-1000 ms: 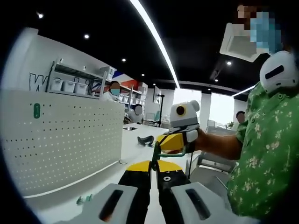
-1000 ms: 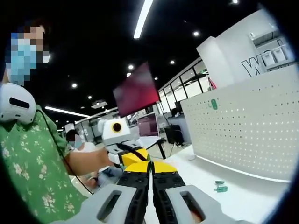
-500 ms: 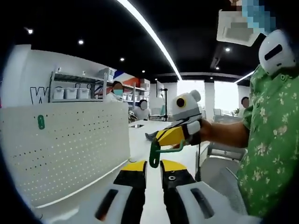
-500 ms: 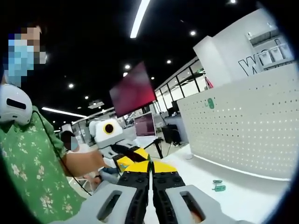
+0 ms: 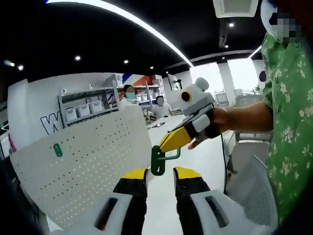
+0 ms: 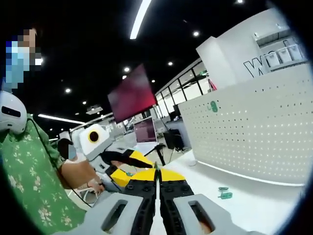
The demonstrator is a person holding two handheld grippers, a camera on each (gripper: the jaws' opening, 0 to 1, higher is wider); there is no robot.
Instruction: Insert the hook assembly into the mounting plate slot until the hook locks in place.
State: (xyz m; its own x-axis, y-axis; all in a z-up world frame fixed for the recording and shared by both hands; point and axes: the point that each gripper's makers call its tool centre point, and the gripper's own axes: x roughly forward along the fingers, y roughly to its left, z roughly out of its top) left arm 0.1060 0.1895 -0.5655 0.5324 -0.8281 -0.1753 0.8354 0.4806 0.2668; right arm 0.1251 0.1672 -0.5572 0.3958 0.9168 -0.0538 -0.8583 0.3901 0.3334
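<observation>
**Green hook held up in the right gripper, pegboard to one side**

In the left gripper view, the left gripper (image 5: 160,177) stood with its yellow-tipped black jaws parted and nothing between them. Just beyond the jaw tips hung the green plastic hook assembly (image 5: 160,159), its flat oval plate pointing down and its curved arm running up to the right gripper (image 5: 172,140), whose yellow jaws were clamped on the hook's upper end. A person's hand (image 5: 211,126) gripped that tool, with a green floral sleeve (image 5: 288,107) at the right edge.

In the right gripper view, the right gripper (image 6: 157,177) showed its jaws pressed together; the hook itself could not be made out there. The left gripper (image 6: 128,164) came in from the left, held low by the person's other hand (image 6: 93,185).

The white perforated mounting plate (image 5: 83,166) stood upright on the white table (image 5: 205,161), left of the hook and apart from it. A small green fitting (image 5: 57,150) sat on its face. On the tabletop near the board's foot lay a small green loose part (image 6: 224,193).
</observation>
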